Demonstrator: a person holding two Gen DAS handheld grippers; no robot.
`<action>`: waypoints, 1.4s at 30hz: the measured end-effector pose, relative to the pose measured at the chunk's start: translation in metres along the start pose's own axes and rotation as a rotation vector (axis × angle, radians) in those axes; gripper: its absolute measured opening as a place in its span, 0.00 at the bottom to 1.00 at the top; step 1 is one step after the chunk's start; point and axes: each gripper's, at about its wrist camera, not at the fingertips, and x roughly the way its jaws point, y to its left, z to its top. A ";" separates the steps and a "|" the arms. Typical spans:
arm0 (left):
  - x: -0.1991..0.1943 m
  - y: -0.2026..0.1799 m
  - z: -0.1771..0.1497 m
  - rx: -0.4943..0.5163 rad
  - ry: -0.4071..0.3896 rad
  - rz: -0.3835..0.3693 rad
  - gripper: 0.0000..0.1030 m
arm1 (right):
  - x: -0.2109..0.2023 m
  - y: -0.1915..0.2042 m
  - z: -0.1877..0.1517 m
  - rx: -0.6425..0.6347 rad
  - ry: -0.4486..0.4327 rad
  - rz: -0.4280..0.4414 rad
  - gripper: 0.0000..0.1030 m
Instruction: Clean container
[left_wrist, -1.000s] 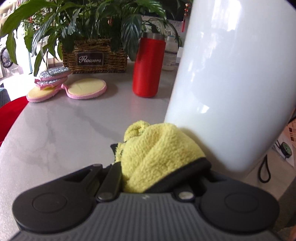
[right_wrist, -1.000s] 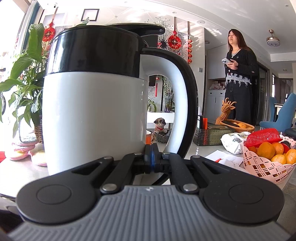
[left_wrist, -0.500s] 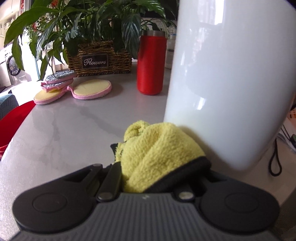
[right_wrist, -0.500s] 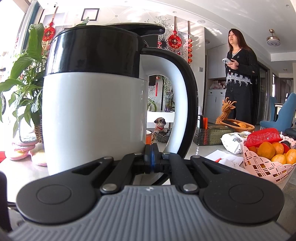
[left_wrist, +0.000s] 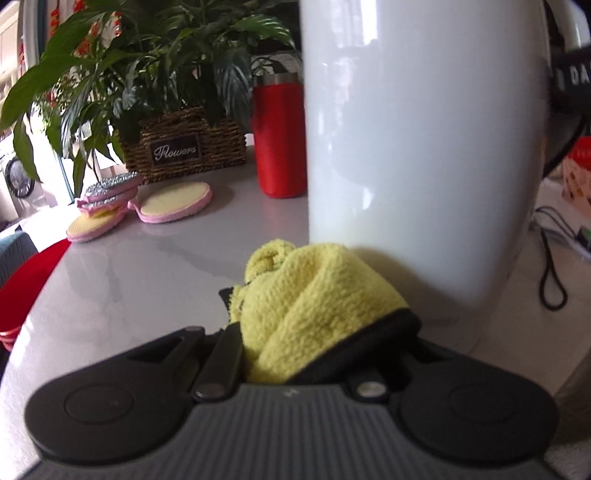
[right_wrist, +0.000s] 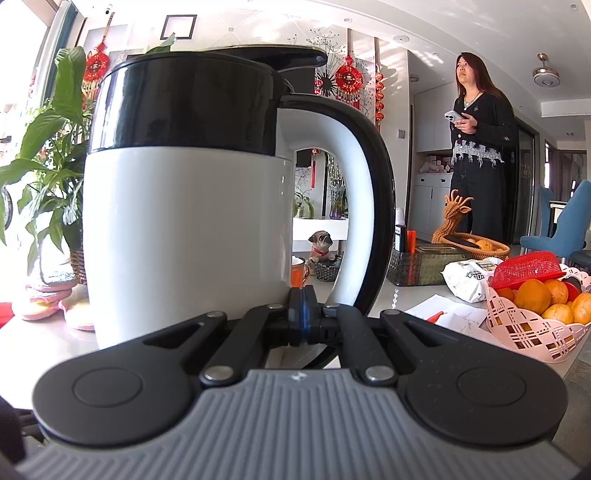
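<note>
White kettle (right_wrist: 184, 240) with a glossy black top band; beside it a yellow cloth (left_wrist: 314, 306), behind it a red tumbler (left_wrist: 280, 136), round pink-rimmed pads (left_wrist: 175, 202) farther left.

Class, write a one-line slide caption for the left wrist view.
Left gripper clamps a yellow cloth against the lower wall of the white kettle on the grey table.
</note>
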 end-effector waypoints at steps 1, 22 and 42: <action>0.001 -0.002 0.002 0.019 0.018 0.007 0.07 | 0.000 -0.001 0.000 0.001 0.000 0.000 0.02; 0.006 0.024 0.016 -0.106 0.156 -0.103 0.07 | -0.005 0.001 0.000 0.002 -0.001 0.001 0.02; -0.049 0.039 0.058 -0.186 -0.068 -0.099 0.07 | -0.006 0.002 0.001 -0.011 -0.010 0.001 0.02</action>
